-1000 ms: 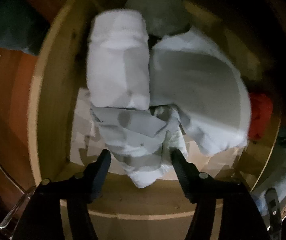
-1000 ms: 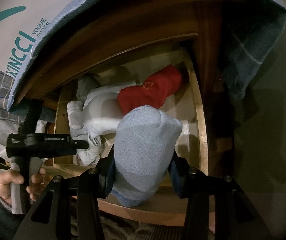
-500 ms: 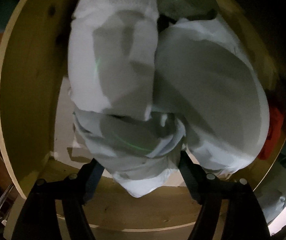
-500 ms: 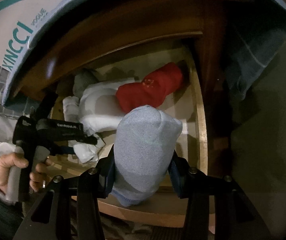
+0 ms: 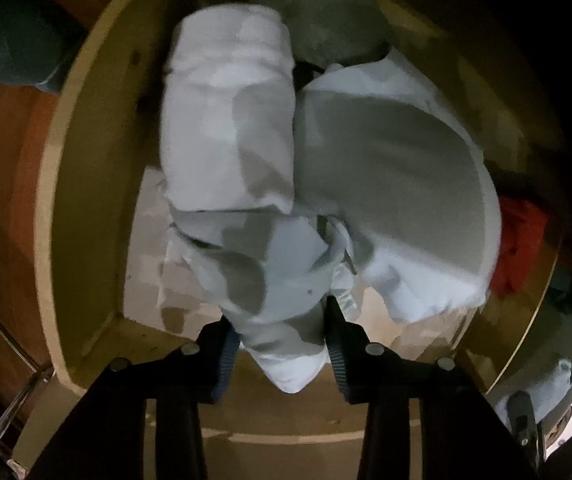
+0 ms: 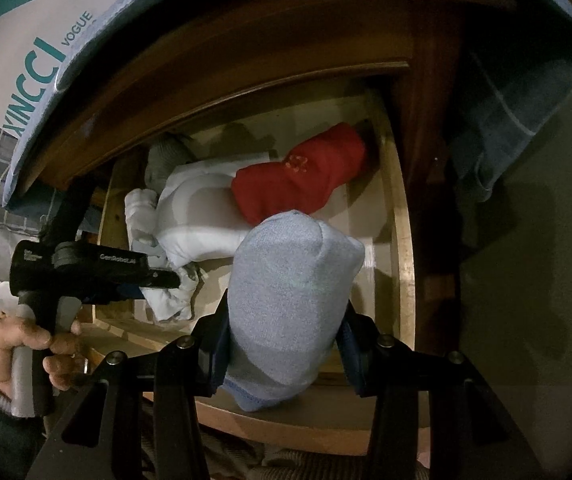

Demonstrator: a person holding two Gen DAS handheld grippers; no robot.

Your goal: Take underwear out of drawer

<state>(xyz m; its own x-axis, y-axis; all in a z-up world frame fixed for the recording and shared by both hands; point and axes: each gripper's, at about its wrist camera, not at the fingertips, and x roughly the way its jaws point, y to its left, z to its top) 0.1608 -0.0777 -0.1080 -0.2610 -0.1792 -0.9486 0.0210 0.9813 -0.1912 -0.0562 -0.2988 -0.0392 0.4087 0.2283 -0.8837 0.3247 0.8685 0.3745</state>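
The wooden drawer (image 5: 86, 200) is open and holds folded underwear. My left gripper (image 5: 280, 332) is shut on a crumpled white piece (image 5: 270, 280) at the drawer's front left; it also shows in the right wrist view (image 6: 166, 276). Behind it lie a white roll (image 5: 226, 128), a larger white piece (image 5: 390, 184), a grey piece (image 5: 326, 12) and a red piece (image 6: 302, 176). My right gripper (image 6: 286, 328) is shut on a light blue folded piece (image 6: 290, 280), held above the drawer's front edge.
The drawer front rim (image 6: 286, 428) runs below my right gripper. A dark wooden cabinet frame (image 6: 246, 72) overhangs the drawer. A shoe box with teal lettering (image 6: 38, 48) sits above. A blue cloth (image 6: 498, 112) hangs at the right. A clear hanger (image 5: 2, 400) lies at left.
My left gripper went into the drawer, closed on the crumpled white piece and drew back a little with it. My right gripper kept still with the light blue piece.
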